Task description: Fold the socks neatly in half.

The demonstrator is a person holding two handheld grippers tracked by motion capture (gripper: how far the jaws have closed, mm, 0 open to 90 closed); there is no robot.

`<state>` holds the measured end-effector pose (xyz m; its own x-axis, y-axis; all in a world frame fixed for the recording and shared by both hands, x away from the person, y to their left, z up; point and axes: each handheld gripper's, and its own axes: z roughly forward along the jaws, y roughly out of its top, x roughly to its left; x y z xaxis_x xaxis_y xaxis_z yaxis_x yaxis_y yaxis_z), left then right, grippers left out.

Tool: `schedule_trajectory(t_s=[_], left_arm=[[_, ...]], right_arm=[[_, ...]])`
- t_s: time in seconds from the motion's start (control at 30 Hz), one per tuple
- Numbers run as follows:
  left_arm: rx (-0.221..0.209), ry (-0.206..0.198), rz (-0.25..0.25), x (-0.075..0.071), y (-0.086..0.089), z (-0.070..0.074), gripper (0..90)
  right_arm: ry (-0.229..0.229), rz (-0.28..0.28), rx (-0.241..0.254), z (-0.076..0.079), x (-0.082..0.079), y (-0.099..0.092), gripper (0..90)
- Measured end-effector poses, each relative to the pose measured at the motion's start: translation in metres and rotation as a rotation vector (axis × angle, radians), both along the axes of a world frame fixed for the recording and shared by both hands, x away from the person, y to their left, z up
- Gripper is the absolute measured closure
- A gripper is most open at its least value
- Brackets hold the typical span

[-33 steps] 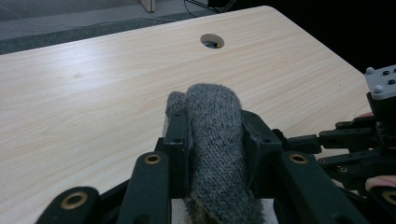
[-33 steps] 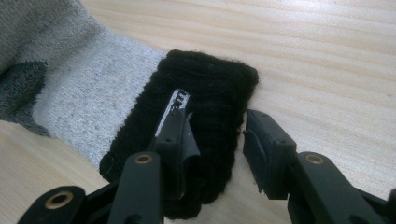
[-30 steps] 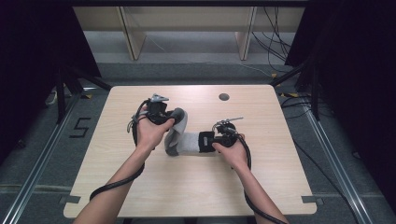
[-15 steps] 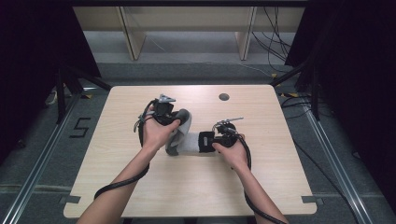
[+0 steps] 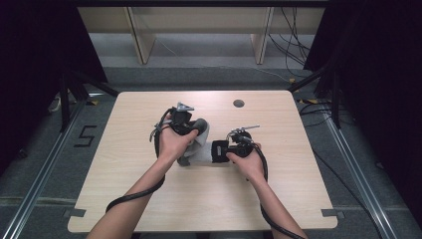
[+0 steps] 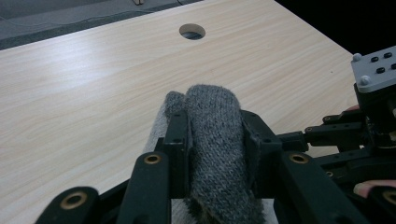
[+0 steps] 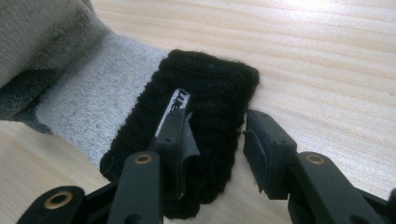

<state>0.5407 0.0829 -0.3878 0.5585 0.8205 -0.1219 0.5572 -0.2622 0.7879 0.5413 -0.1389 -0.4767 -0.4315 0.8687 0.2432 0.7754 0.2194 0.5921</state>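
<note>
A: What does the work sit on?

B: A pale wood-grain counter (image 5: 124,164) with rounded corners and a round cable hole (image 5: 238,103) near its far edge. It stands on grey carpet, with metal rails running along the floor on both sides, dark curtains at left and right, and the legs of light wooden furniture (image 5: 139,40) behind.

A: And the thing being handled?

B: A knitted sock (image 5: 199,147), lying near the middle of the counter. The body is light grey fine knit, the toe end a darker grey, coarser and fuzzy, and the cuff (image 7: 210,107) is black ribbed knit, roughly rectangular and flat on the wood.

A: The left hand-held gripper (image 6: 215,140)?

B: Its black jaws are closed onto the dark grey toe end, which is folded thick and bulges up between the pads in the left gripper view. That end is raised off the surface.

A: The right hand-held gripper (image 7: 212,140)?

B: It stands partly apart over the black cuff. One jaw rests on the cuff, the other sits just past its edge over bare wood. Whether the pads actually pinch the fabric, I cannot tell.
</note>
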Motion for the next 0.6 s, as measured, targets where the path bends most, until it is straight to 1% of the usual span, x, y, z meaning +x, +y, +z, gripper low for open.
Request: schedule_trajectory(t_s=[0.23, 0.27, 0.3, 0.33, 0.4, 0.43, 0.47, 0.5, 0.53, 0.6], left_arm=[[0.015, 0.006, -0.013, 0.000, -0.011, -0.005, 66.3], [0.022, 0.007, -0.015, 0.000, -0.013, -0.006, 66.3], [0.023, 0.009, -0.018, 0.000, -0.015, -0.007, 66.3], [0.029, 0.009, -0.022, 0.001, -0.016, -0.008, 66.3], [0.039, 0.014, -0.025, 0.001, -0.019, -0.010, 66.3], [0.041, 0.016, -0.025, 0.002, -0.021, -0.011, 66.3], [0.042, 0.019, -0.024, 0.002, -0.022, -0.012, 66.3], [0.053, 0.020, -0.029, 0.002, -0.023, -0.014, 66.3], [0.059, 0.021, -0.031, 0.002, -0.025, -0.015, 66.3], [0.069, 0.021, -0.034, 0.003, -0.027, -0.017, 66.3]], right_arm=[[0.006, 0.005, 0.005, 0.000, 0.000, 0.000, 60.0], [0.007, -0.006, 0.002, 0.001, -0.001, 0.000, 59.9], [0.006, -0.005, 0.001, 0.000, -0.001, 0.000, 59.7], [-0.003, 0.011, -0.004, -0.001, 0.001, -0.001, 59.5], [0.009, -0.005, 0.007, 0.000, 0.000, -0.001, 58.3], [0.005, 0.004, 0.006, 0.000, 0.000, -0.002, 57.0], [0.008, -0.004, 0.010, 0.001, 0.000, -0.002, 54.6], [-0.003, 0.001, -0.006, 0.001, 0.001, -0.004, 52.4], [0.006, -0.006, 0.007, 0.003, 0.001, -0.004, 50.7], [0.005, -0.033, 0.031, 0.009, -0.002, -0.005, 49.7]])
